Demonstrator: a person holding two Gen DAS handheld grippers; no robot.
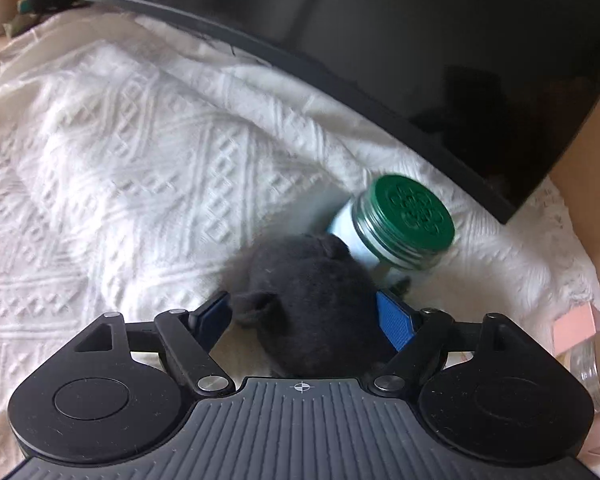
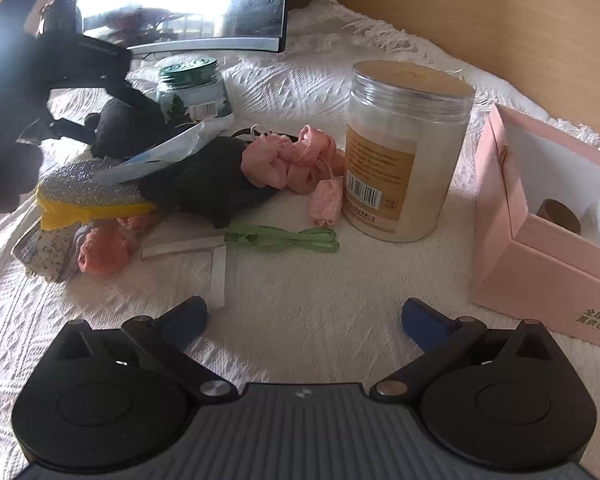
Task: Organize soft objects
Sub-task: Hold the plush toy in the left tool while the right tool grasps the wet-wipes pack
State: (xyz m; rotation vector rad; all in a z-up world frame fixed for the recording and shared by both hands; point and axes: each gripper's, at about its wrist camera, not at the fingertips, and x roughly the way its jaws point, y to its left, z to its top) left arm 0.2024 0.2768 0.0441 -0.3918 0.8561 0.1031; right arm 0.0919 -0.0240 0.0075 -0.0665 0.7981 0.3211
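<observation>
The left gripper (image 1: 304,316) is clamped on the grey plush toy (image 1: 304,292) right against the green-lidded jar (image 1: 396,224), while the right gripper (image 2: 304,316) sits wide open and empty, with the pink box (image 2: 548,264) just to its right at the bedspread's (image 2: 300,320) edge.

Left gripper (image 1: 304,312) clamped on dark grey plush toy (image 1: 304,288), over white textured cloth (image 1: 120,152).

Blue finger pads (image 1: 394,320) press the toy's sides; its small round ears show at upper right and lower left. Green-lidded jar (image 1: 396,224) lies tilted just behind the toy, touching it. Dark monitor (image 1: 380,48) fills the upper right. At right edge: clear jar (image 1: 596,372), pink box corner (image 1: 572,330).
</observation>
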